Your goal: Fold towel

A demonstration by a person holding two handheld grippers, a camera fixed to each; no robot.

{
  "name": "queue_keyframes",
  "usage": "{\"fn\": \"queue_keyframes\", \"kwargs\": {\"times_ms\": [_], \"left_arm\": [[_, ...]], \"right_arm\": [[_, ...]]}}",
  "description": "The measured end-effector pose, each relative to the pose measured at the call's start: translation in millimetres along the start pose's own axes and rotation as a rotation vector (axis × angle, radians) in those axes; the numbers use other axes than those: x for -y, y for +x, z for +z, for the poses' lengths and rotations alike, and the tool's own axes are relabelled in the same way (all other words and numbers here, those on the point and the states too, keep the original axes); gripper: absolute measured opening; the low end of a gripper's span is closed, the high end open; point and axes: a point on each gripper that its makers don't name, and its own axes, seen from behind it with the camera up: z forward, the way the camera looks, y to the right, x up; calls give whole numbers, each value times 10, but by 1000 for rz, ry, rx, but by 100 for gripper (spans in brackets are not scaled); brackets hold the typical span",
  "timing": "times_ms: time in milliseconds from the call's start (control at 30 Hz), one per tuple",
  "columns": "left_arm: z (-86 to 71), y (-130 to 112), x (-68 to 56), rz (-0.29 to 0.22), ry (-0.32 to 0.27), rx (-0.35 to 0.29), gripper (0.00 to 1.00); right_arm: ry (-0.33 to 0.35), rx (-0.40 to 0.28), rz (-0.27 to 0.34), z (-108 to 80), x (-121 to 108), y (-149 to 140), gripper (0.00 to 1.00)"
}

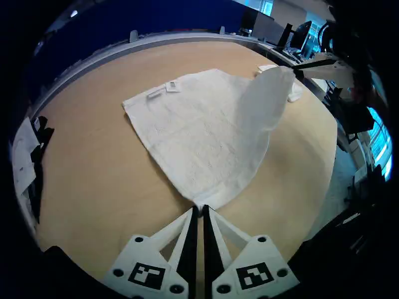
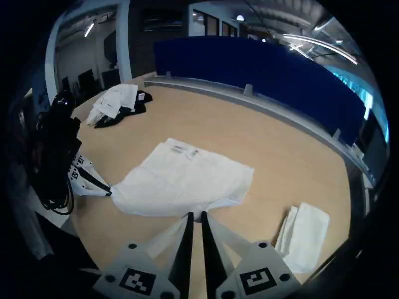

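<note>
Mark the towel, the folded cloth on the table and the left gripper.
towel [image 1: 209,134], left gripper view, middle of its flat part
folded cloth [image 2: 306,234], right gripper view, centre of its top face
left gripper [image 1: 199,208], left gripper view, midway between its fingertips

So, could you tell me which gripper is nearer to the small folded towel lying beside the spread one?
Right. The right gripper pinches a corner of the spread towel, beside the folded towel; the left gripper holds its far corner.
</note>
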Motion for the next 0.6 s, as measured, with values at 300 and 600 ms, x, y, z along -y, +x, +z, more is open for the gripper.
{"fn": "queue_keyframes", "kwargs": {"times_ms": [300,600], "left_arm": [[-248,288,157,-51,10,-57,8],[-473,604,309,-82,18,-120,7]], "right_arm": [[-2,-3,3,-9,-5,12,12],[-2,1,2,-15,1,-14,12]]}}
